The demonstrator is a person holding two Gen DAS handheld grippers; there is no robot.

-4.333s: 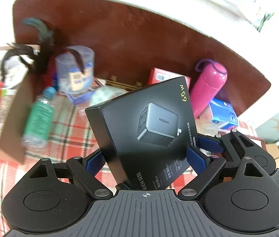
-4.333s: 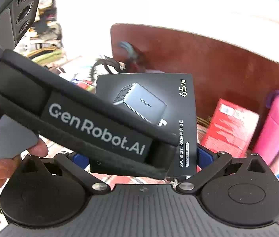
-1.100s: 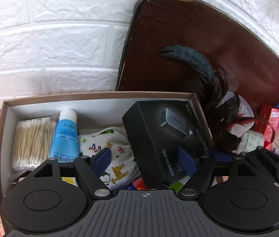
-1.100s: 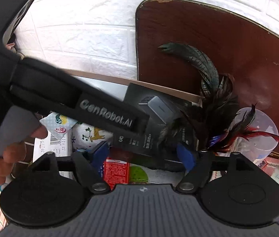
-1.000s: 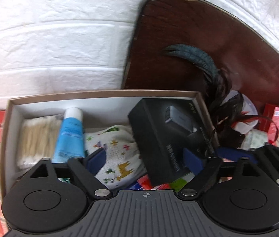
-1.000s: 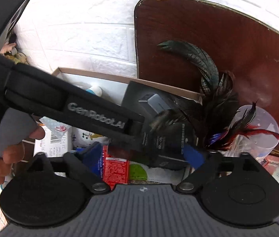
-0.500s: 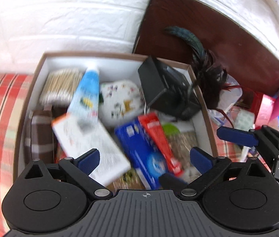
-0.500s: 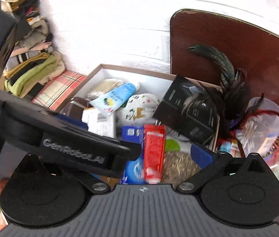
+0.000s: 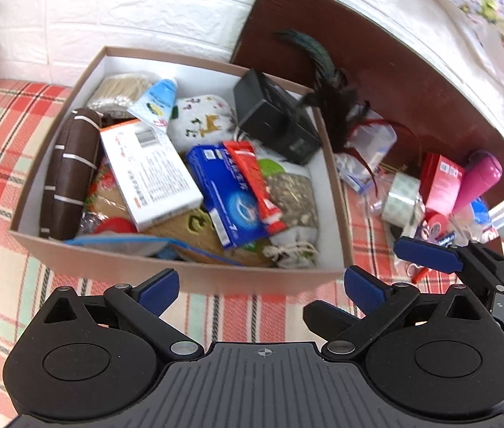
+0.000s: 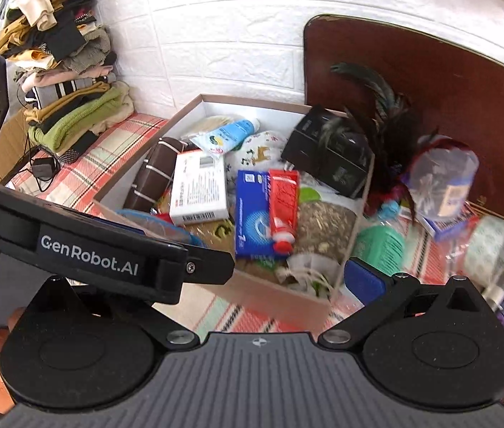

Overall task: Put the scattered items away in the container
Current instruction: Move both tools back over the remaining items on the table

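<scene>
The left gripper (image 9: 262, 281) is spread apart and empty before the cardboard box (image 9: 195, 274); the right gripper (image 10: 287, 278) also looks apart. The black charger box (image 9: 273, 117) leans in the far right corner, probably because there it fits

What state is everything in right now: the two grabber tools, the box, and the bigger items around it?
left gripper: fingers apart, holding nothing.
right gripper: fingers apart, holding nothing.
cardboard box: lidless, crowded with items.
black charger box: in the box's far right corner, tilted.
pink bottle: outside the box, leaning.
green bottle: outside the box, lying on the cloth.
</scene>
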